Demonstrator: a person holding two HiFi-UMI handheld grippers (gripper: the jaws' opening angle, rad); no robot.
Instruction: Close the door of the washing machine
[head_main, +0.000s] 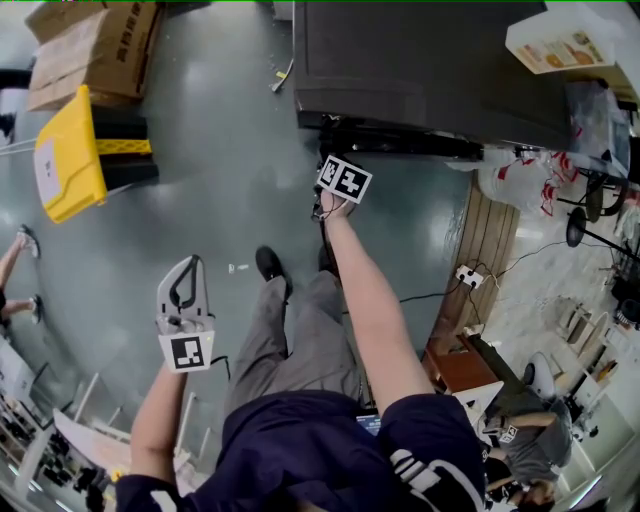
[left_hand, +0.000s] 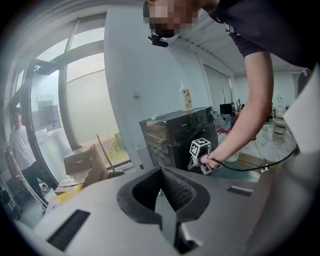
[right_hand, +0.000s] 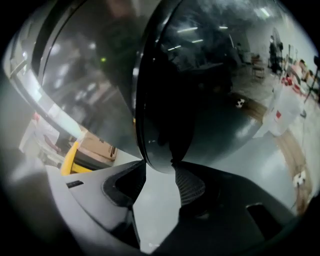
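Note:
The black washing machine (head_main: 430, 60) stands at the top of the head view and, in the left gripper view, the washing machine (left_hand: 175, 135) shows behind my right arm. Its round dark door (right_hand: 165, 90) hangs open and fills the right gripper view. My right gripper (right_hand: 160, 164) straddles the door's lower rim, one pad on each side, both touching it. In the head view the right gripper (head_main: 325, 208) sits under its marker cube at the machine's front. My left gripper (head_main: 192, 260) hangs apart over the floor, and the left gripper (left_hand: 160, 170) is shut with nothing in it.
A yellow floor sign (head_main: 65, 160) and cardboard boxes (head_main: 95, 45) lie at the left. White bags (head_main: 525, 180), a power strip (head_main: 468, 277) and a wooden platform (head_main: 490, 240) are on the right. A person (head_main: 530, 440) sits at the lower right.

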